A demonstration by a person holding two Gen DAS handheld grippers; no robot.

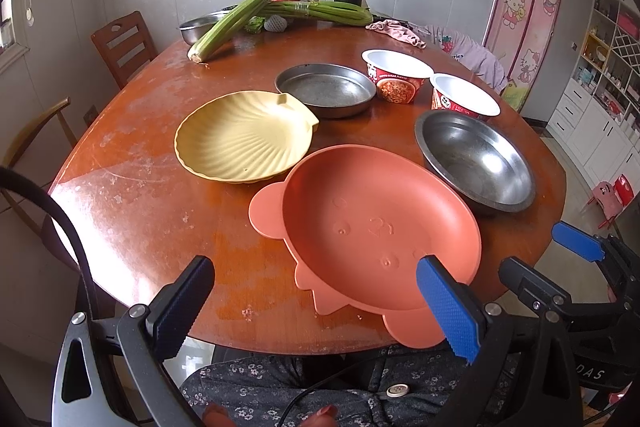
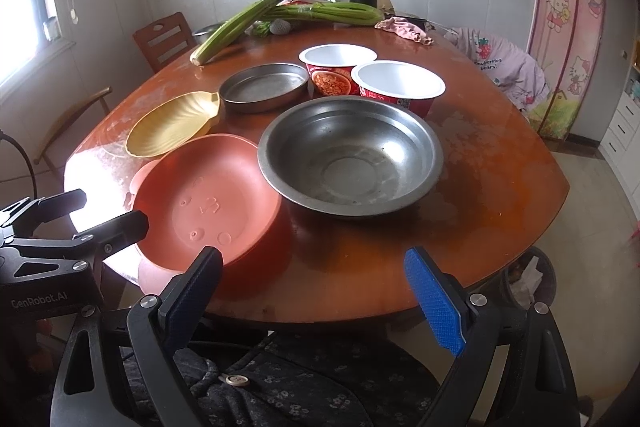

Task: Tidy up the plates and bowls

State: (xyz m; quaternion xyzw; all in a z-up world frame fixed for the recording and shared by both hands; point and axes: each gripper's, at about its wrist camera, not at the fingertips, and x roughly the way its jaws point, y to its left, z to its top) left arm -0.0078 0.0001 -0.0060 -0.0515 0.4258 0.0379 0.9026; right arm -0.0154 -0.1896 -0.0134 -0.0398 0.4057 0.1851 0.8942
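Both my grippers, left (image 1: 316,301) and right (image 2: 314,293), are wide open holding nothing, and that orange plate (image 1: 372,223) overhanging the table (image 1: 160,211) edge could easily get knocked off.

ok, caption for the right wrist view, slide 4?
Open right tongs hover before a steel bowl and orange plate on the table.

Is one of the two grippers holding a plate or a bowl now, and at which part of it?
Nothing is held. The left gripper and the right gripper are both open, at the near table edge by the orange plate, gripping nothing.
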